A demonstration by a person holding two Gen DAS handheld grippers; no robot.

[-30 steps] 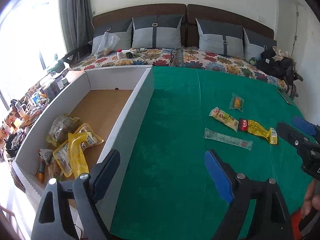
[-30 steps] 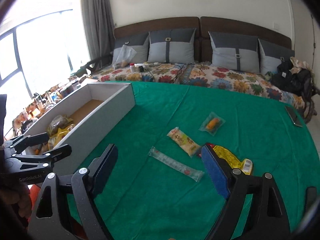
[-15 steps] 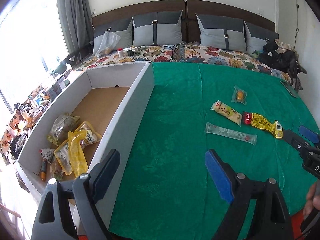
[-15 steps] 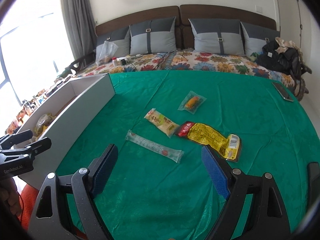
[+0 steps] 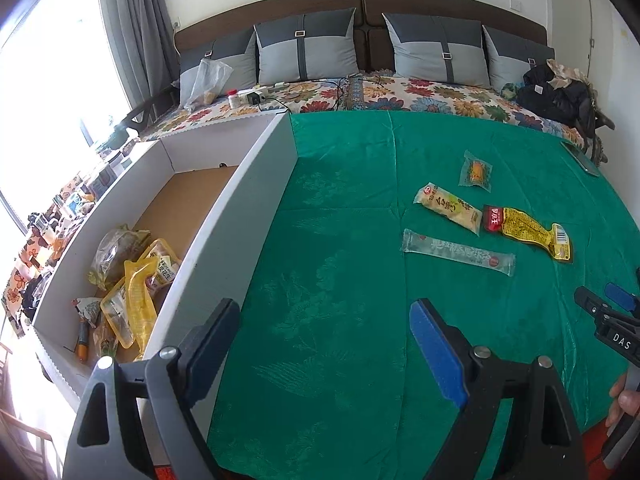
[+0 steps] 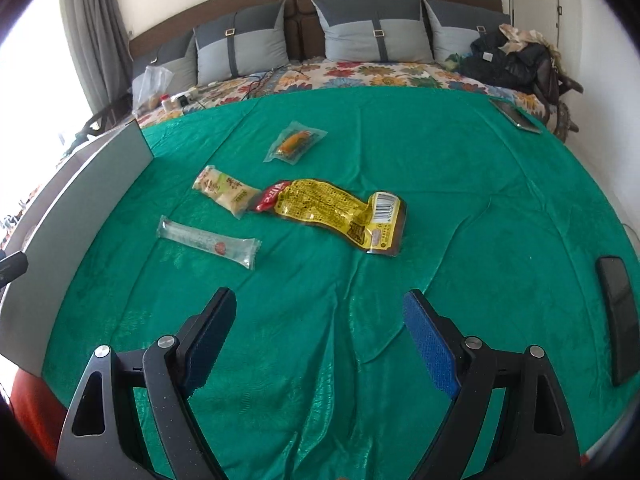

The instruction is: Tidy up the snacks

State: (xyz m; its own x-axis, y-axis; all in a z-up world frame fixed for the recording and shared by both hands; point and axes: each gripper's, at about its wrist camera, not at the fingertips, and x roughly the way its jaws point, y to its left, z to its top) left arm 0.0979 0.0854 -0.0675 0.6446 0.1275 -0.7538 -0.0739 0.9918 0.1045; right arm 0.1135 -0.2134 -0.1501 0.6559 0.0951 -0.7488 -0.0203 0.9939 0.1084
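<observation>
Several snack packets lie on the green cloth (image 6: 460,168): a yellow and red packet (image 6: 336,208) (image 5: 528,230), a long clear stick packet (image 6: 208,242) (image 5: 458,252), a pale cracker packet (image 6: 226,190) (image 5: 448,208) and a small clear packet with an orange snack (image 6: 296,142) (image 5: 476,170). A white cardboard box (image 5: 256,204) at the left holds several snack bags (image 5: 132,280). My left gripper (image 5: 324,332) is open and empty beside the box wall. My right gripper (image 6: 318,328) is open and empty, short of the packets; it also shows at the right edge of the left wrist view (image 5: 604,308).
A dark phone (image 6: 618,320) lies on the cloth at the right and another phone (image 6: 516,116) at the far right corner. A bed with grey pillows (image 5: 308,48), cables and a dark clothes pile (image 5: 560,92) lies behind.
My right gripper has swung to the right and forward, so the packets sit closer and more centred in its view. My left gripper has drawn back slightly. Both stay open.
</observation>
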